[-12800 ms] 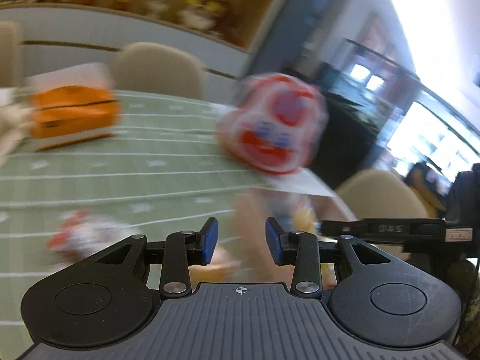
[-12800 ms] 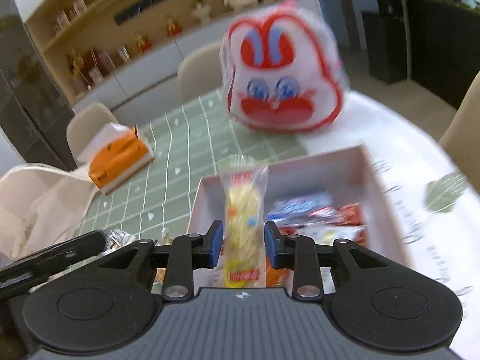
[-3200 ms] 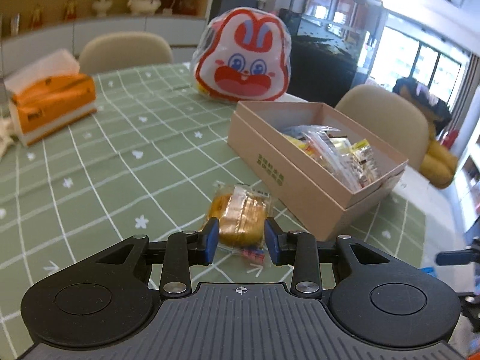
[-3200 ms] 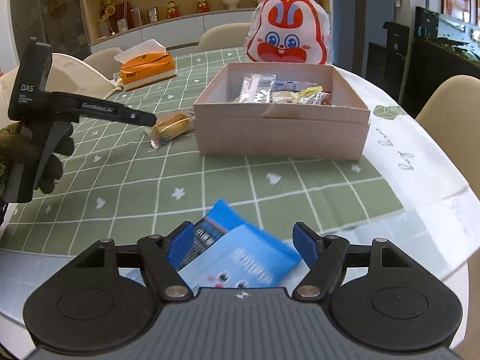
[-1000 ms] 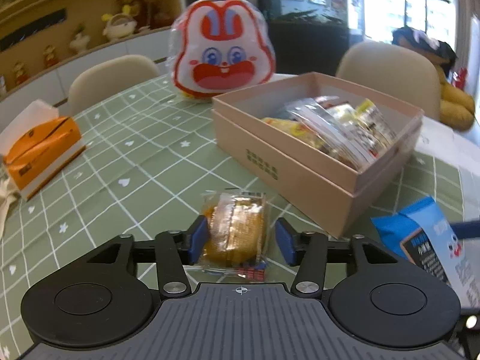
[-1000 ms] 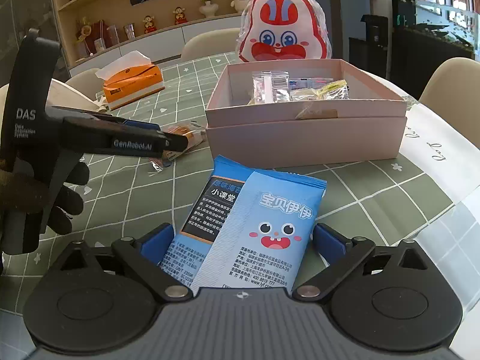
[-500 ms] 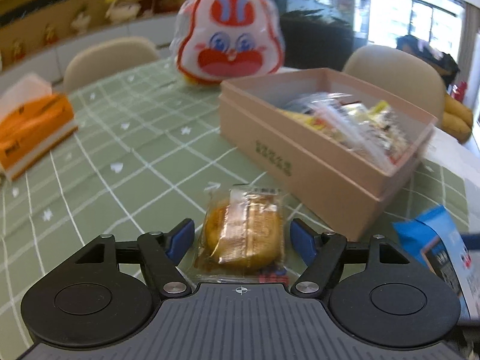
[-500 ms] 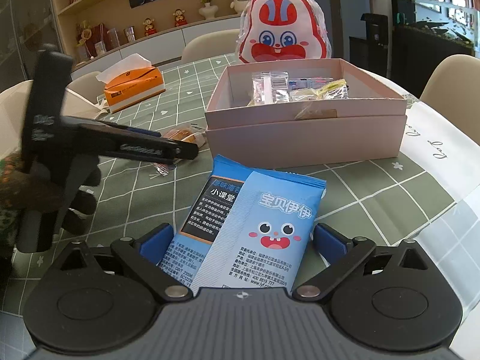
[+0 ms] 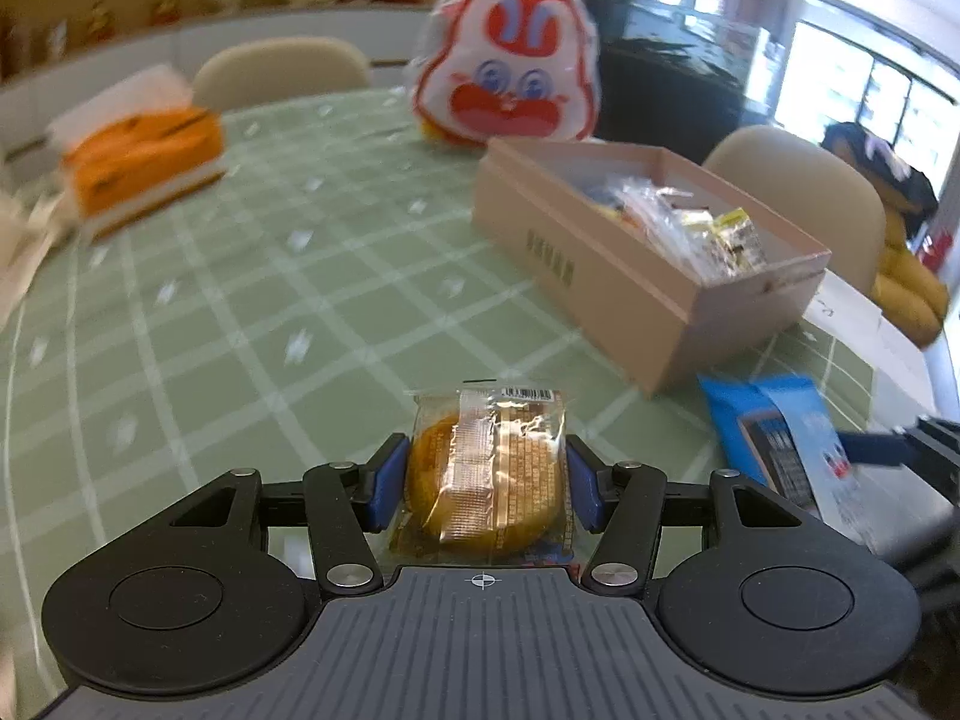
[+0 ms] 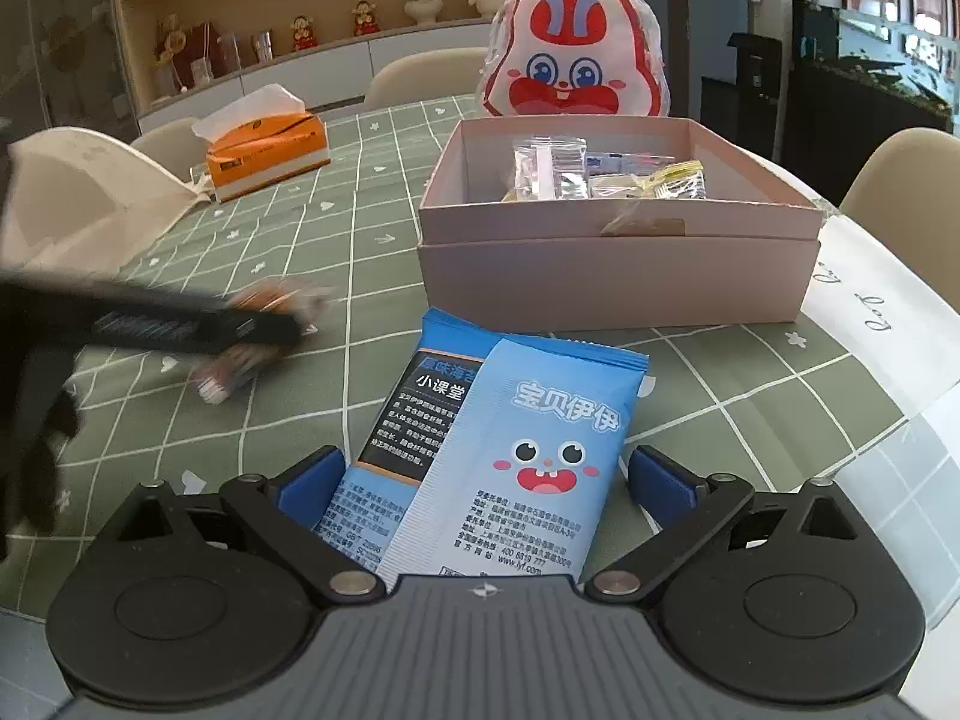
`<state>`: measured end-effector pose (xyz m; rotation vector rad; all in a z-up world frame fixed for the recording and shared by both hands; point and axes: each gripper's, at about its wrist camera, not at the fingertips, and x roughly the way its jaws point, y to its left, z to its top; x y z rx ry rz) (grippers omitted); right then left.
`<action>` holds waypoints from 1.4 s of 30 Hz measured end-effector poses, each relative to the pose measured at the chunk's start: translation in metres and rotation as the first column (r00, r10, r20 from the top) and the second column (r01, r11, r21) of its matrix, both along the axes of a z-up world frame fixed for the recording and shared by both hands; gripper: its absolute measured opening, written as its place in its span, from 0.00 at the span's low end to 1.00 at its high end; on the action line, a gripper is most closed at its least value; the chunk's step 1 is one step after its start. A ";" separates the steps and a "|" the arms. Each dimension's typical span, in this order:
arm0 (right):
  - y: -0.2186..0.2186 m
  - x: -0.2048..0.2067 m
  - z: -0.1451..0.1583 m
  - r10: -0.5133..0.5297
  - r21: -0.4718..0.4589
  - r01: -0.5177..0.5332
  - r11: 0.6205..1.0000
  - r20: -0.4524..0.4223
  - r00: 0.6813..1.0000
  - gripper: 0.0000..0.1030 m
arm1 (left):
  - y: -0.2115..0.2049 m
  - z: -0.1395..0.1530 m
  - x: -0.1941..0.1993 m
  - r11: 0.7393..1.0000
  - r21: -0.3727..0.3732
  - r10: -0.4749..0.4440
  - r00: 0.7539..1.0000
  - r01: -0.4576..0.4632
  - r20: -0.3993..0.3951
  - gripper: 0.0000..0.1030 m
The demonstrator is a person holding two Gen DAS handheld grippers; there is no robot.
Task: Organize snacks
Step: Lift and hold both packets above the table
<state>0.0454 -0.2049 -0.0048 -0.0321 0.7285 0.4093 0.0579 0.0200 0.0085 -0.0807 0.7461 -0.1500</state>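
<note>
A clear-wrapped golden cake [image 9: 486, 474] sits between the blue pads of my left gripper [image 9: 486, 483], which is shut on it just above the green checked tablecloth. In the right wrist view that gripper [image 10: 288, 324] and the cake [image 10: 270, 306] are motion-blurred at the left. My right gripper [image 10: 486, 480] stands wide open, straddling two overlapping blue snack packets [image 10: 528, 450] that lie flat on the cloth. The same packets [image 9: 774, 438] show at the right of the left wrist view. The open pink box [image 10: 618, 276] just beyond them holds several wrapped snacks; it also appears as the pink box [image 9: 600, 276].
A red-and-white rabbit-face bag [image 10: 576, 66] stands behind the box. An orange tissue box [image 10: 270, 150] and a white cloth bag [image 10: 78, 204] lie at the far left. Beige chairs ring the table. A white printed cloth [image 10: 888, 324] covers the table's right edge.
My left gripper's fingers, wider half a second ago, have closed in on the cake, and that gripper is moving. The right gripper and the blue packets have not moved.
</note>
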 end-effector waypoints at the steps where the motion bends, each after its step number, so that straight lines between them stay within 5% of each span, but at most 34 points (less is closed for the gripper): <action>1: 0.001 0.000 0.000 0.001 -0.009 -0.001 1.000 0.000 1.000 0.98 | 0.001 -0.002 -0.008 1.000 -0.008 0.002 1.000 -0.002 -0.001 0.59; 13: 0.008 0.002 0.000 0.038 -0.080 -0.040 0.996 -0.024 0.999 1.00 | -0.018 -0.005 -0.053 0.998 0.064 0.002 0.999 -0.005 0.048 0.59; 23: 0.010 -0.006 0.001 0.070 -0.100 -0.072 0.992 -0.021 0.997 1.00 | -0.012 -0.004 -0.055 1.000 0.022 -0.014 1.000 0.014 0.025 0.59; 34: 0.018 -0.037 0.009 0.103 -0.306 -0.061 0.950 0.123 0.987 1.00 | -0.012 -0.004 -0.055 1.000 0.008 -0.014 1.000 0.014 0.027 0.60; 42: -0.003 -0.011 0.005 0.000 -0.141 0.000 0.990 0.004 1.000 1.00 | -0.010 -0.005 -0.056 1.000 -0.006 -0.013 0.999 0.013 0.029 0.60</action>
